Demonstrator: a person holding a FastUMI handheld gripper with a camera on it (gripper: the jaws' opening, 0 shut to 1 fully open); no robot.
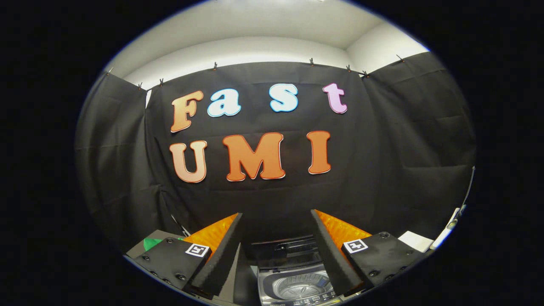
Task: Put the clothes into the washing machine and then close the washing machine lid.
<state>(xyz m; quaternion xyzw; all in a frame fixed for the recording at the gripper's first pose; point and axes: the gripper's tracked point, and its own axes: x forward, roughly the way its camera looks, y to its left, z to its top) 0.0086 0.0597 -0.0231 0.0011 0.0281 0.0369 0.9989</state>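
Observation:
My gripper (276,217) is held high and level, facing the booth's black wall. Its two black fingers with orange backs stand wide apart, open, with nothing between them. Far below, between the fingers, stands the small grey washing machine (293,282). Its dark lid (284,248) is raised at the back and the round metal drum (299,288) shows empty inside. A bit of green cloth (151,243) peeks out just beyond the left finger's base, on a grey surface.
Black cloth walls close the booth on three sides. A white flat object (416,240) and a light-coloured bar (446,231) lie beyond the right finger's base. A grey surface (140,248) lies under the green cloth.

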